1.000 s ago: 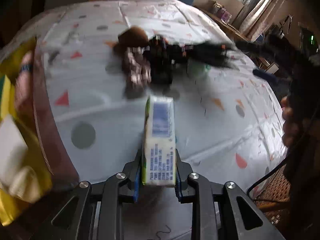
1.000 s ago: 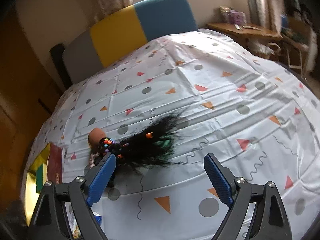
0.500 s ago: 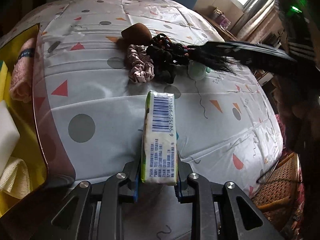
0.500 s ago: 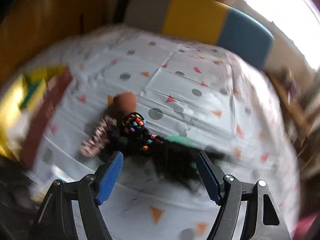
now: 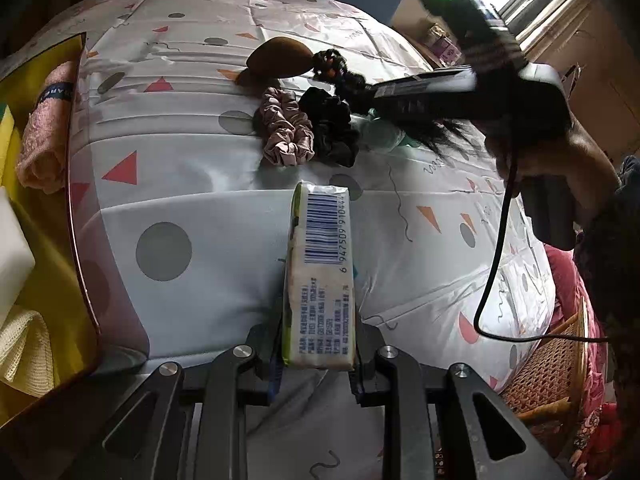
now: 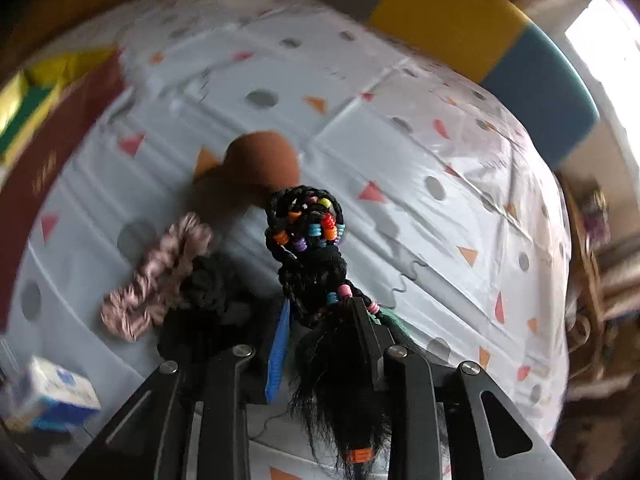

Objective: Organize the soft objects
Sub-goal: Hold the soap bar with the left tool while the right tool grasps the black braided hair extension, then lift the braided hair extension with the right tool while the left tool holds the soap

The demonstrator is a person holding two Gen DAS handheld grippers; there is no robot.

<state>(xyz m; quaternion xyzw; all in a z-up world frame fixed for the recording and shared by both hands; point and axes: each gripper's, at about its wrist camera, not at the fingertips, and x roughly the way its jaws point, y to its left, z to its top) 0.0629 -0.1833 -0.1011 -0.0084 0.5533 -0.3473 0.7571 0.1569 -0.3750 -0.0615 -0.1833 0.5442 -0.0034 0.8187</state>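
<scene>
My left gripper is shut on a white tissue pack with a barcode, held just above the patterned sheet. My right gripper is closing, and its pads press on a black braided hairpiece strung with coloured beads, whose loose hair hangs down between the fingers. Beside the hairpiece lie a pink scrunchie, a black scrunchie and a brown egg-shaped sponge. The left wrist view shows the same pile: pink scrunchie, black scrunchie and sponge.
A yellow box at the left edge holds a rolled pink towel, a white block and a cream mesh cloth. A black cable hangs from the person's hand on the right. A wicker seat stands beyond the sheet's right edge.
The right gripper swung in over the pile, rolled, and closed from wide open onto the black hairpiece. The left gripper kept still with the tissue pack.
</scene>
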